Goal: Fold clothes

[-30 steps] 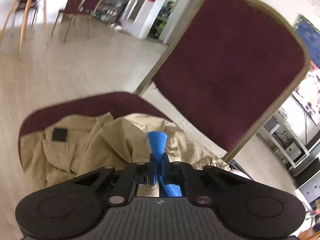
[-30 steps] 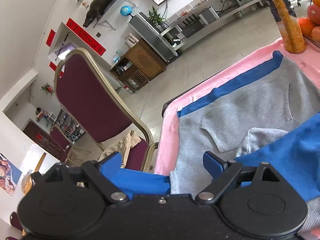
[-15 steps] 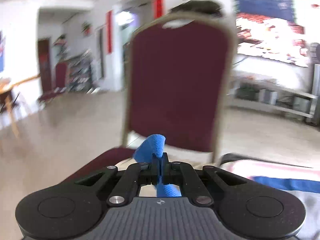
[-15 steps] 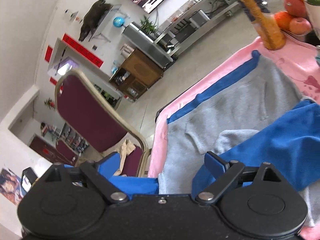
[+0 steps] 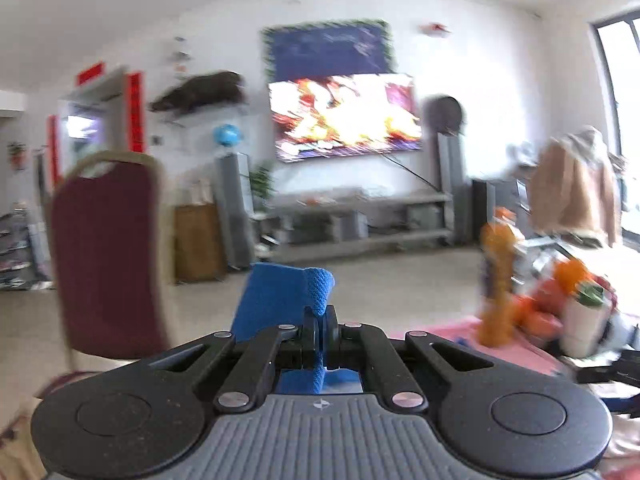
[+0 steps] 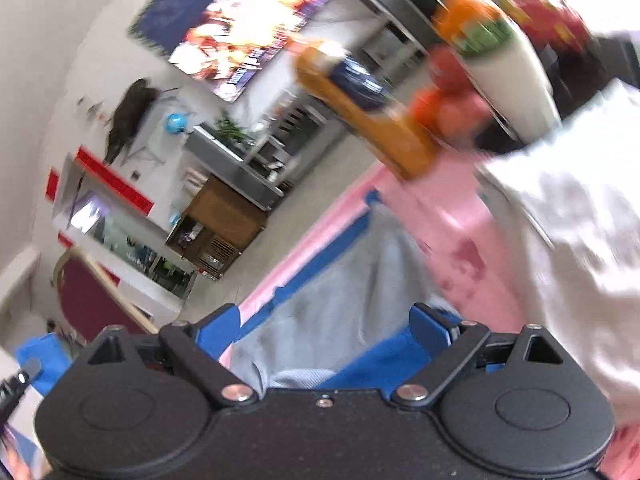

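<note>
My left gripper (image 5: 320,322) is shut on a fold of the blue knit fabric (image 5: 280,296), which sticks up past its tips in the left wrist view. It is lifted and faces the room, with the pink-covered table (image 5: 440,328) low on the right. My right gripper (image 6: 324,324) is open over the grey garment (image 6: 340,304) with blue trim, which lies on the pink table cover (image 6: 460,220). A blue part of the garment (image 6: 380,364) lies close under its right finger (image 6: 432,320). Nothing is pressed between the right pads. Both views are blurred.
An orange bottle (image 6: 360,108), fruit (image 6: 448,108) and a white cup (image 6: 512,76) stand at the table's far end. A white cloth (image 6: 580,240) lies on the right. A maroon chair (image 5: 104,256) stands left of the table, with a television and shelves behind.
My left gripper has swung right from the chair toward the table, still shut on the blue fabric. My right gripper has moved along the garment toward the bottle and fruit, staying open.
</note>
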Motion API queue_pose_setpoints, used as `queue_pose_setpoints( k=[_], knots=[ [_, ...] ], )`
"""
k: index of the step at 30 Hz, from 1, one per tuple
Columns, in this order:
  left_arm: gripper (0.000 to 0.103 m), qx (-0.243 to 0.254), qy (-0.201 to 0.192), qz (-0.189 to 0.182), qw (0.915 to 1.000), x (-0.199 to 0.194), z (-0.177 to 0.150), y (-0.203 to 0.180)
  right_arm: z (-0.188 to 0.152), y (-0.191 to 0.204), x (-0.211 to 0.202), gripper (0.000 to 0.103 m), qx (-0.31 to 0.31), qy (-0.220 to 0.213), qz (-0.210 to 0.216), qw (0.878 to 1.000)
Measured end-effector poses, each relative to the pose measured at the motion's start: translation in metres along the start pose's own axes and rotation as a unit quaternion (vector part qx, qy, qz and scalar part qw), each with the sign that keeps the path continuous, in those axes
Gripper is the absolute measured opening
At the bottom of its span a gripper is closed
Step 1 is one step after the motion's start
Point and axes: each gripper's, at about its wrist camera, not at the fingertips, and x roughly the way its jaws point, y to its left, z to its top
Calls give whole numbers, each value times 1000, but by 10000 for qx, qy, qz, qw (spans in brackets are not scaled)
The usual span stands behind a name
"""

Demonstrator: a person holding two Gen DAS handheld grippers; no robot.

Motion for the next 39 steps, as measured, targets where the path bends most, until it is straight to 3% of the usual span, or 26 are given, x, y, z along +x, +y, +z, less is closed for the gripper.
queue_pose_setpoints(
  k=[2,3,5,7,9,14,17,20,21,23,24,26,30,34,38,39],
  knots=[
    [7,-4,632,-391,9972,22,-24,-38,3,-5,5,92,172,165,237,9994],
    [15,9,1016,-611,9929,34,-40,-57,5,-6,7,92,169,204,322,9991],
    [21,144,1648,-1094,9801,43,-71,-89,5,-3,7,92,-22,161,244,9996],
    [24,371,2003,-1479,9678,34,-98,-113,7,-6,6,92,-31,170,246,9995],
    [32,538,2070,-1586,9639,22,-110,-115,10,-11,4,92,39,191,295,9994],
    [40,64,2129,-950,9724,21,-105,-39,7,-9,4,92,-96,237,209,9995],
    [40,-181,2125,-106,9769,28,-106,25,1,3,10,92,-434,370,88,9983],
    [37,-423,2147,630,9737,43,-114,79,-9,17,25,91,-811,708,-62,9942],
    [32,-501,2182,808,9712,49,-117,93,-13,23,34,88,-964,915,-94,9911],
    [26,-719,2448,1039,9613,66,-128,113,-22,31,55,57,-1138,1361,-160,9840],
    [20,-885,2591,1065,9559,74,-136,120,-26,32,68,53,-1132,1592,-228,9805],
    [20,-1191,2861,1061,9448,88,-151,128,-34,34,93,50,-1126,2014,-376,9723],
    [21,-1176,3328,1192,9280,105,-170,126,-45,34,123,50,-1309,2145,-659,9657],
    [21,-1114,3466,1166,9241,114,-176,125,-56,35,143,47,-1619,2127,-638,9615],
    [21,-1117,3455,1197,9240,113,-180,123,-71,42,147,16,-1995,2119,-602,9548],
    [21,-1117,3451,1204,9241,111,-181,121,-74,46,143,14,-2152,2038,-574,9534]
  ],
)
